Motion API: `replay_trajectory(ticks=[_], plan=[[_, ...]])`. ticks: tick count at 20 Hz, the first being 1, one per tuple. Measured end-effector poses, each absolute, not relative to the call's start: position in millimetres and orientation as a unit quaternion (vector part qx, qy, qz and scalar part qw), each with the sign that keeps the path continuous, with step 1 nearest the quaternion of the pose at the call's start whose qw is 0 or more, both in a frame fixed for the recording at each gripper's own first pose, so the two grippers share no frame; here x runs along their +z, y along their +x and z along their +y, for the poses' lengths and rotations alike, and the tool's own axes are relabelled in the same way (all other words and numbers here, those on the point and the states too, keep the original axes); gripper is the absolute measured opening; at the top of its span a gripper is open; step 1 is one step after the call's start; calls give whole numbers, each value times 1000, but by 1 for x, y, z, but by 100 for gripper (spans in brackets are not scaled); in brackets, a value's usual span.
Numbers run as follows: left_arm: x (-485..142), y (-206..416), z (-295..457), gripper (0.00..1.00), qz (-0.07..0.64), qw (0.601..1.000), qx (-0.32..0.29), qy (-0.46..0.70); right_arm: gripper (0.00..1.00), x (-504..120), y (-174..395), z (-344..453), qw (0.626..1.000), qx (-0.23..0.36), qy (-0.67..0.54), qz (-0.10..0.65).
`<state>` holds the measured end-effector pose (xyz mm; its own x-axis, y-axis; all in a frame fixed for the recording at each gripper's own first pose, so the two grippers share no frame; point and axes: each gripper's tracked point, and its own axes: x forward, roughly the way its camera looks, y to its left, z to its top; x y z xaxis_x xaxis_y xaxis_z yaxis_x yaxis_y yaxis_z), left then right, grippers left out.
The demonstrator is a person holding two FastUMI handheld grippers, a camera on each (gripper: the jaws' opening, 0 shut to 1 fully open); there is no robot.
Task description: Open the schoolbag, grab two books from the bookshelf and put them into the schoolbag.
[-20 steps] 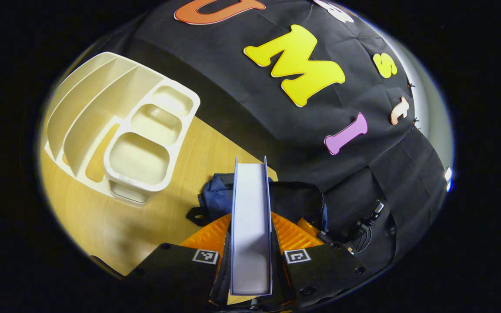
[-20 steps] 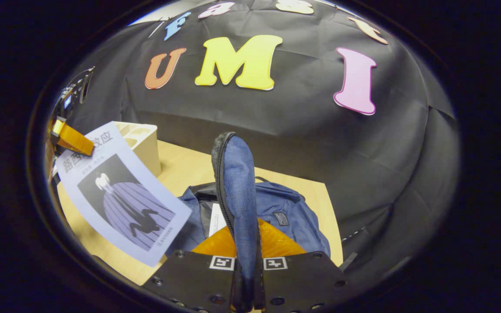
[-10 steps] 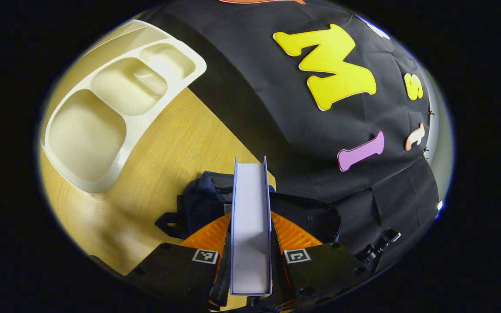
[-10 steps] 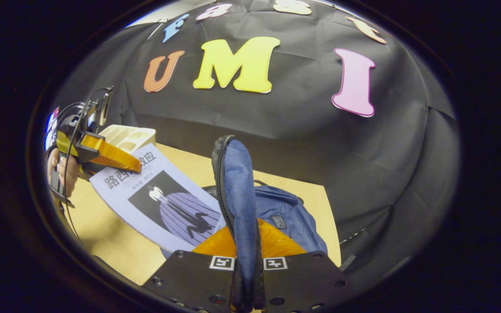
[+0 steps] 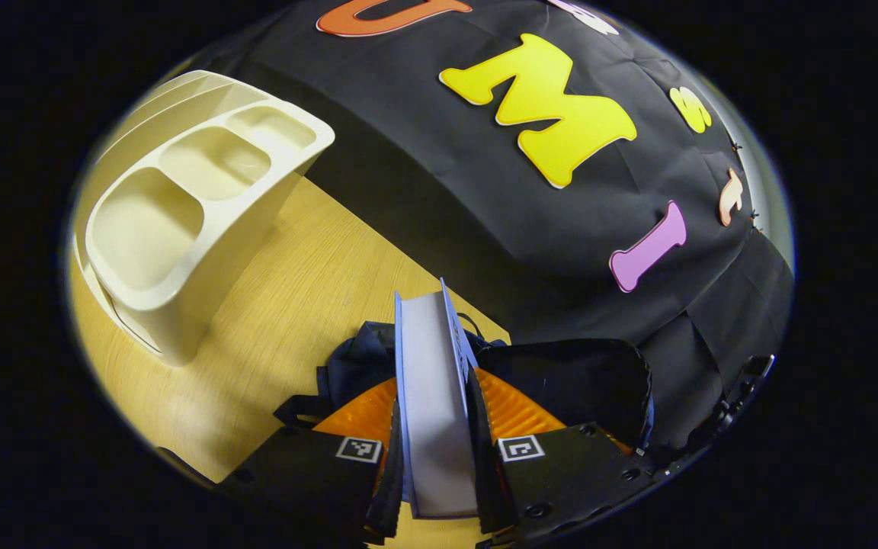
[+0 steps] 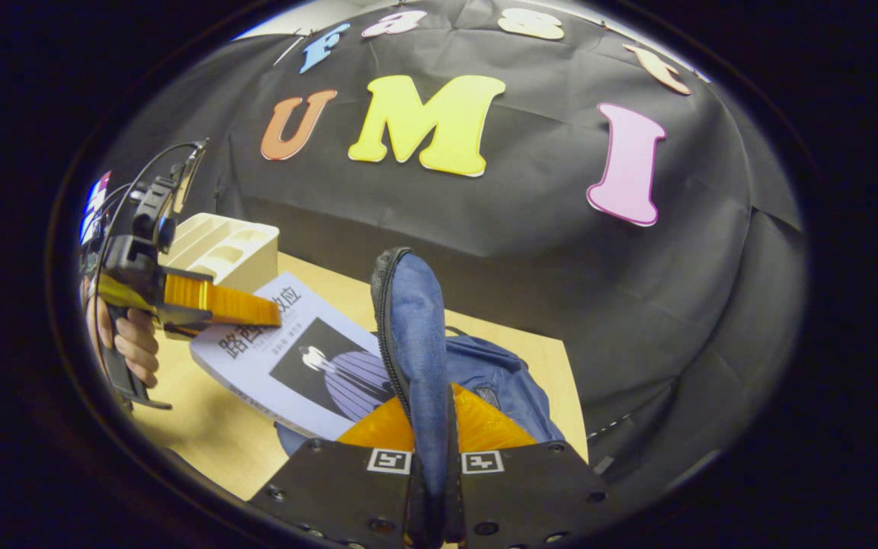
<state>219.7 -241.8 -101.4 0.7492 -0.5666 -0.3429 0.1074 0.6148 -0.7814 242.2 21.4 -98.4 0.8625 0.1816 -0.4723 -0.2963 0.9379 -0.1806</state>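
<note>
The schoolbag's flap [image 6: 416,335] is pinched up by the right hand-held gripper [image 6: 433,488]; the book [image 5: 433,396] is clamped in the left hand-held gripper [image 5: 433,457] over the blue schoolbag [image 6: 496,374] on the bench [image 5: 286,305]. A slipped flap could block the book's entry

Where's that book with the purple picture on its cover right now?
In the right gripper view the book is at lower left, clamped in the left claw, hovering over the blue schoolbag with the cream bookshelf behind.

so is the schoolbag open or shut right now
Open: the right tongs hold the zipper-edged flap of the schoolbag up, and its dark mouth gapes beside the book.
</note>
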Motion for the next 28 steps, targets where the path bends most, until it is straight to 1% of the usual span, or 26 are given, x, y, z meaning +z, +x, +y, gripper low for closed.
replay_trajectory(ticks=[5, 7, 8, 9, 13, 14, 15, 17, 22, 24, 25, 26, 27, 28], plan=[[-109, 222, -265, 41, 265, 859, -180, -398, 10, -87, 240, 23, 965, 124, -101, 209], [-112, 222, -283, 42, 265, 858, -181, -402, 10, -81, 241, 24, 967, 127, -90, 202], [-114, 224, -294, 42, 265, 857, -182, -402, 5, -79, 242, 24, 968, 128, -85, 198], [-116, 224, -304, 42, 265, 856, -181, -405, 9, -75, 243, 25, 969, 129, -81, 193], [-123, 225, -347, 42, 266, 854, -184, -408, 10, -68, 249, 23, 972, 135, -62, 183], [-124, 226, -357, 42, 265, 852, -185, -412, 6, -65, 250, 20, 972, 135, -61, 180], [-125, 226, -365, 42, 265, 851, -185, -414, 9, -62, 251, 18, 973, 135, -57, 176], [-126, 228, -379, 42, 260, 851, -188, -416, 9, -58, 251, 16, 974, 136, -51, 172], [-134, 227, -391, 42, 254, 855, -184, -413, 9, -54, 257, 7, 976, 130, -43, 166], [-138, 226, -390, 42, 258, 849, -186, -422, 9, -58, 258, 6, 976, 128, -45, 169], [-141, 225, -387, 43, 265, 852, -183, -414, 9, -60, 257, 5, 976, 126, -44, 172], [-150, 225, -388, 46, 281, 860, -186, -383, 6, -63, 257, 8, 975, 130, -38, 176], [-159, 216, -389, 58, 292, 866, -203, -351, 10, -66, 256, 10, 974, 132, -32, 181], [-161, 216, -385, 65, 289, 872, -211, -334, 10, -70, 256, 7, 974, 129, -30, 184]])
